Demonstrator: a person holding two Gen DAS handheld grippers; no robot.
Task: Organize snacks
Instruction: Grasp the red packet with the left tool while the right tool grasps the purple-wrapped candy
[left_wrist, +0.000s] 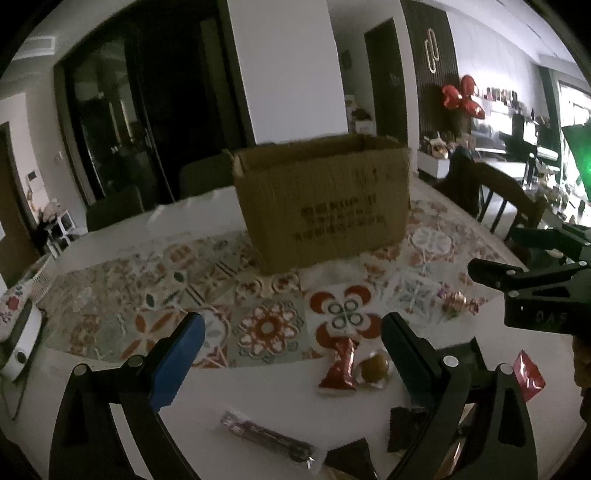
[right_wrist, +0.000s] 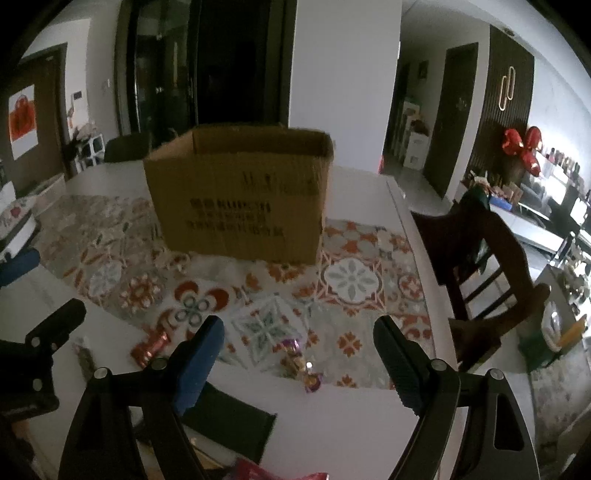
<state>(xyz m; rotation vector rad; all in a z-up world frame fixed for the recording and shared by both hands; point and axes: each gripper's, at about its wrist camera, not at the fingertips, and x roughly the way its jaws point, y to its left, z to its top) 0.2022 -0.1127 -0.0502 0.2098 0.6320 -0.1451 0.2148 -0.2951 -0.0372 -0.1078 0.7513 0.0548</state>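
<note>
Foil-wrapped snacks lie loose on the bench (left_wrist: 280, 398) before the open cardboard box (left_wrist: 325, 199). The red twisted wrapper (left_wrist: 341, 365) appears light, crinkly and slippery; grip its pinched middle. Left hand-held gripper (left_wrist: 291, 354) and right hand-held gripper (right_wrist: 299, 362) both stand apart, empty, above the snacks.

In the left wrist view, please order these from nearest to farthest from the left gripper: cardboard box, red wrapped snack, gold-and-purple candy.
From the left gripper:
1. red wrapped snack, just inside the right finger.
2. gold-and-purple candy, farther right on the patterned mat.
3. cardboard box, behind, centre.
</note>
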